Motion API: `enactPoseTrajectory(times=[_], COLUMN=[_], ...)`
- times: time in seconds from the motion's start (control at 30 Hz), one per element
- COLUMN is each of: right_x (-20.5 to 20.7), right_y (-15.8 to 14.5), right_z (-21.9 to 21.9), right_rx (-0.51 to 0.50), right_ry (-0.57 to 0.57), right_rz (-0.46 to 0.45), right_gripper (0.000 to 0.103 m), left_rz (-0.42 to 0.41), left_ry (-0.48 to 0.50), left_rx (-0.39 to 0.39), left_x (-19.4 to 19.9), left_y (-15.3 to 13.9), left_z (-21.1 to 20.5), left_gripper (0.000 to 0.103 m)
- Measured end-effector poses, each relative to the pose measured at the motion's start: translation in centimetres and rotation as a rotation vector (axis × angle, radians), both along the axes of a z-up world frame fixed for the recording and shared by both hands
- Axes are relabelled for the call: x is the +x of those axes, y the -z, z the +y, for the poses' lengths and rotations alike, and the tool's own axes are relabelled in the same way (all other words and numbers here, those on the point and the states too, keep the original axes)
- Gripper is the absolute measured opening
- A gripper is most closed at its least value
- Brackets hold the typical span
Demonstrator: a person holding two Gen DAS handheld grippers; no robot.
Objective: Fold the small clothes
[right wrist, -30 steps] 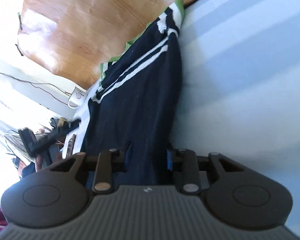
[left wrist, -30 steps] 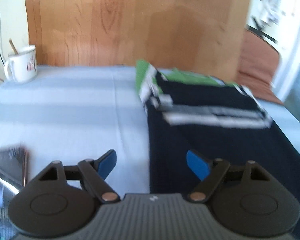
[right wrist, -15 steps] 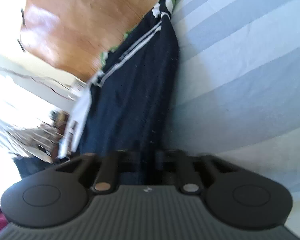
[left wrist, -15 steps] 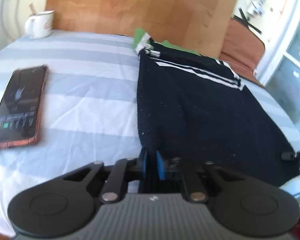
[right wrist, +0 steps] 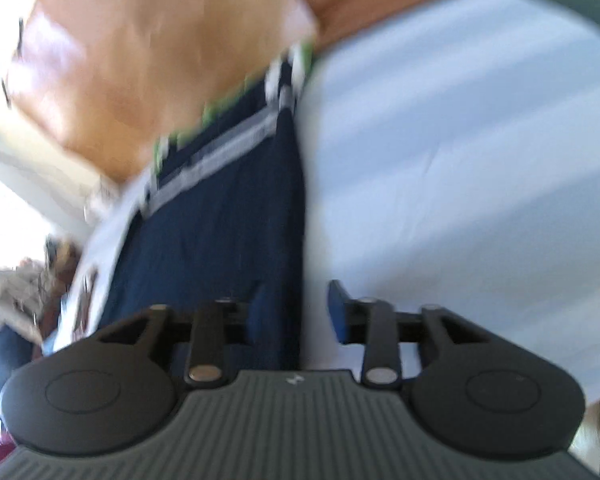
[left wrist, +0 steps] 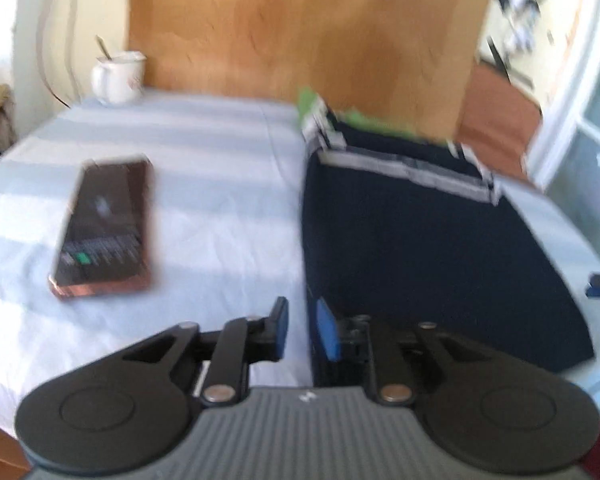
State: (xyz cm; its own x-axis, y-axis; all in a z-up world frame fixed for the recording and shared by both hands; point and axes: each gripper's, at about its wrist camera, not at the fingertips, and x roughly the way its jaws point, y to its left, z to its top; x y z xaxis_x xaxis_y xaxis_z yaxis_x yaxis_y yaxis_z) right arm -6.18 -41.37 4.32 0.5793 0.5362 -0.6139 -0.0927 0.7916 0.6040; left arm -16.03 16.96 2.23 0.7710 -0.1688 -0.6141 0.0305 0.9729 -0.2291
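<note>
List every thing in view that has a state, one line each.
Dark garment: folded, flat on the bed.
Phone: screen lit, face up.
Mug: upright, utensil standing inside.
Left tongs: just opening, gripping nothing.
Right tongs: just opening, garment edge loose between the pads.

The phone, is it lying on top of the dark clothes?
No, the phone lies on the striped sheet, apart from the dark clothes.

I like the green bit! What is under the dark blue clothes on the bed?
A green garment peeks out from under the far edge of the dark blue clothes. The striped sheet lies beneath both. How far the green piece reaches is covered, so that cannot be seen.
</note>
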Motion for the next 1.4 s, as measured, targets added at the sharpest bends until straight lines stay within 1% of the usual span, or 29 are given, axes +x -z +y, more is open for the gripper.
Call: enactPoseTrajectory(times=[0.1, 0.13, 0.2, 0.27, 0.33, 0.37, 0.4, 0.5, 0.53, 0.6, 0.63, 0.67, 0.77, 0.83, 0.9, 0.93, 1.07, 1.13, 1.2, 1.27, 1.33, 1.4], right_x=[1.0, 1.5, 2.6, 3.9, 5.1, 5.6, 6.1, 7.7, 8.2, 9.0, 9.1, 9.3, 9.4, 9.1, 8.6, 8.6, 8.5, 8.6, 8.6, 8.6, 8.7, 8.6], right_y=[-1.0, -0.9, -0.2, 0.5, 1.0, 1.2, 1.4, 2.2, 2.5, 3.1, 3.4, 3.7, 4.7, 5.4, 5.5, 5.3, 5.0, 5.1, 5.1, 5.3, 5.3, 5.3], right_z=[0.7, 1.3, 3.1, 5.6, 8.2, 9.3, 10.4, 12.5, 12.9, 13.3, 13.2, 12.9, 11.4, 10.6, 10.6, 11.0, 11.5, 11.3, 11.2, 11.1, 11.0, 11.1], right_rx=[0.021, 0.04, 0.081, 0.092, 0.069, 0.05, 0.037, 0.048, 0.052, 0.043, 0.037, 0.051, 0.137, 0.193, 0.205, 0.2, 0.181, 0.194, 0.209, 0.22, 0.227, 0.229], right_ry=[-0.011, -0.024, -0.056, -0.097, -0.15, -0.169, -0.187, -0.218, -0.222, -0.216, -0.209, -0.206, -0.19, -0.175, -0.173, -0.176, -0.184, -0.182, -0.178, -0.178, -0.175, -0.173], right_rz=[-0.069, -0.081, -0.083, -0.069, -0.075, -0.08, -0.079, -0.066, -0.06, -0.058, -0.058, -0.065, -0.081, -0.103, -0.133, -0.137, -0.15, -0.151, -0.15, -0.15, -0.149, -0.15], right_gripper=[0.041, 0.042, 0.047, 0.048, 0.048, 0.049, 0.049, 0.05, 0.051, 0.051, 0.051, 0.051, 0.051, 0.049, 0.049, 0.05, 0.051, 0.051, 0.051, 0.052, 0.052, 0.052], left_rz=[-0.038, -0.051, -0.071, -0.07, -0.06, -0.056, -0.055, -0.059, -0.057, -0.047, -0.064, -0.072, -0.121, -0.163, -0.192, -0.196, -0.181, -0.158, -0.145, -0.167, -0.199, -0.226], left_ry=[-0.021, -0.015, 0.002, 0.022, 0.059, 0.078, 0.092, 0.108, 0.111, 0.105, 0.107, 0.113, 0.129, 0.136, 0.149, 0.155, 0.167, 0.165, 0.169, 0.175, 0.168, 0.139], left_rx=[-0.079, -0.103, -0.14, -0.15, -0.134, -0.114, -0.088, -0.01, 0.007, 0.033, 0.039, 0.044, 0.081, 0.119, 0.165, 0.178, 0.143, 0.123, 0.081, 0.053, 0.059, 0.08], left_x=[1.2, 1.7, 2.7, 3.9, 5.0, 5.5, 5.9, 6.9, 7.2, 7.5, 7.3, 7.2, 6.5, 5.9, 5.6, 5.5, 5.9, 6.2, 6.5, 6.9, 7.6, 8.9], left_y=[-0.7, -0.8, -0.5, 0.1, 0.6, 0.8, 1.1, 2.0, 2.3, 3.0, 3.2, 3.3, 3.9, 4.5, 4.8, 4.9, 4.6, 4.2, 3.4, 2.4, 1.5, 0.8], left_z=[0.5, 0.3, -0.7, -2.1, -3.8, -4.6, -5.3, -6.8, -7.0, -7.2, -7.1, -7.1, -7.4, -8.0, -8.8, -9.0, -8.5, -8.3, -8.0, -7.9, -8.0, -8.3], left_gripper=[0.021, 0.025, 0.029, 0.03, 0.03, 0.03, 0.033, 0.043, 0.044, 0.044, 0.044, 0.044, 0.046, 0.051, 0.056, 0.059, 0.06, 0.059, 0.057, 0.057, 0.057, 0.057])
